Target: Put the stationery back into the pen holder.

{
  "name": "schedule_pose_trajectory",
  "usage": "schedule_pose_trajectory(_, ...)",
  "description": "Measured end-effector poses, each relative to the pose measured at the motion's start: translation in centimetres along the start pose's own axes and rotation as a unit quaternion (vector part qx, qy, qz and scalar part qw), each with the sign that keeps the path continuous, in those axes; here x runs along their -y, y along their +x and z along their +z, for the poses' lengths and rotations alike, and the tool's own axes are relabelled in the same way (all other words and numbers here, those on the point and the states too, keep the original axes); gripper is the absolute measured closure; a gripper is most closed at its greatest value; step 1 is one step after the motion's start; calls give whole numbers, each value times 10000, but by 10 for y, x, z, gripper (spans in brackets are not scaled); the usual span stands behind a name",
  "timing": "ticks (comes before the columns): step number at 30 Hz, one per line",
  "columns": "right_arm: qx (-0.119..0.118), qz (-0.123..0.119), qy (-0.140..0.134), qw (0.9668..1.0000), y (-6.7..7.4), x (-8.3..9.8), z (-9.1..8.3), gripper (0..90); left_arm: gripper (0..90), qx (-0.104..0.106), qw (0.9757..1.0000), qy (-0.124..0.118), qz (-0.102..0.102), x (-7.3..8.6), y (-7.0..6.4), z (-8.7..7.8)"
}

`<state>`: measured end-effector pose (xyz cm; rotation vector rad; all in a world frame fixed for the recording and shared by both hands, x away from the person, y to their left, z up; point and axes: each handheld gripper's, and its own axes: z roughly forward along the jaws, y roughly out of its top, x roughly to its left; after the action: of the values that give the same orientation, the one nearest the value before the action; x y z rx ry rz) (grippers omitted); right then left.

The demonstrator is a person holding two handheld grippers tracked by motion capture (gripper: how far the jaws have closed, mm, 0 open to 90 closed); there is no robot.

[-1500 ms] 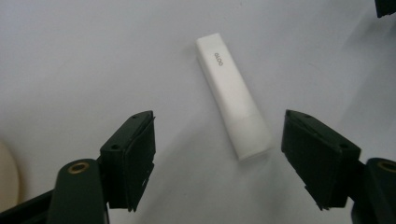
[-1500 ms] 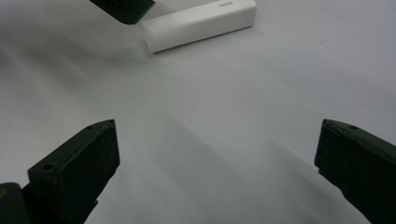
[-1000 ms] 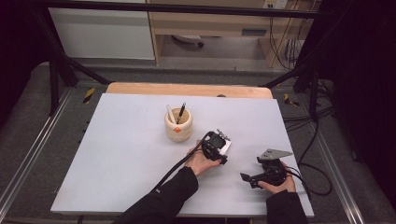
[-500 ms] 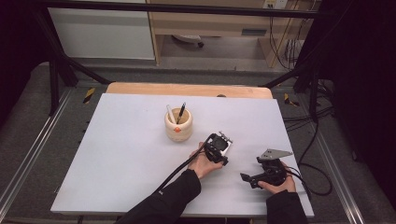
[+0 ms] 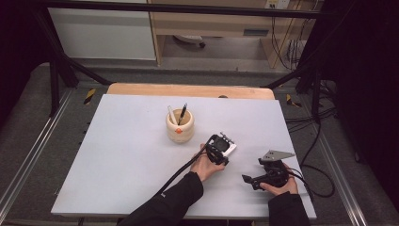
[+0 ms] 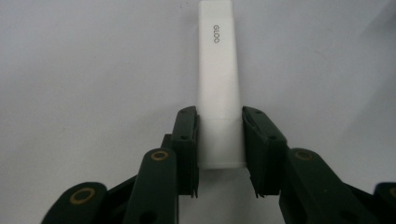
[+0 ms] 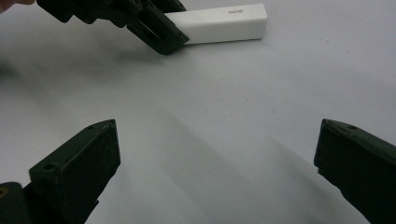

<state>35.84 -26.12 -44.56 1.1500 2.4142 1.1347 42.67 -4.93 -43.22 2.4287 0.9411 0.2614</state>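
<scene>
White block clamped in the left gripper on the table, right gripper wide apart beside it.

The white rectangular block (image 6: 218, 84), printed with small grey letters near its far end, lies flat on the pale table (image 5: 117, 165) right of centre, and the left gripper (image 6: 219, 140) has its two black jaws pressed against the block's near end, one on each long side. In the high view the block (image 5: 230, 149) pokes out just beyond that gripper (image 5: 221, 147), which the person's left hand (image 5: 205, 165) grips. The right gripper (image 7: 217, 158) rests near the table's front right corner, jaws spread wide with nothing between them, pointing toward the block (image 7: 219, 23). Farther back, left of the block, stands a round wooden cup (image 5: 179, 127) holding two pens (image 5: 182, 113).
</scene>
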Motion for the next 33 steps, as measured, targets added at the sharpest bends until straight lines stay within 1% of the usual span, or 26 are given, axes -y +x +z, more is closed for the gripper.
schedule_pose_trajectory(6, -4, -29, -7, 10000, 0, 0, 0, 11, 671, 82, 9999, -18, 96, 1, 3, -2)
schedule_pose_trajectory(11, 0, -30, 5, 10000, 0, 0, 0, 11, 671, 180, 9997, -66, 153, 1, 6, -11)
schedule_pose_trajectory(12, -7, -30, -4, 10000, 0, 0, 0, 11, 671, 171, 9997, -80, 166, 1, 7, -13)
schedule_pose_trajectory(16, -25, -46, -36, 10000, 0, 0, -1, 10, 672, 232, 9995, -101, 183, 5, 13, -21)
schedule_pose_trajectory(21, -39, -29, -83, 10000, 2, -1, 0, 10, 671, 293, 9992, -104, 239, 15, 23, -32)
schedule_pose_trajectory(23, -50, -37, -105, 9999, 3, -1, 0, 8, 671, 341, 9991, -136, 226, 20, 26, -37)
schedule_pose_trajectory(27, -85, -53, -139, 9999, 5, -2, 1, 7, 671, 421, 9986, -117, 284, 32, 33, -46)
schedule_pose_trajectory(30, -99, -164, -153, 9997, 8, -4, 2, 7, 671, 484, 9983, -84, 326, 41, 39, -53)
schedule_pose_trajectory(33, -100, -241, -151, 9995, 12, -7, 5, 7, 671, 496, 9981, -69, 362, 51, 45, -60)
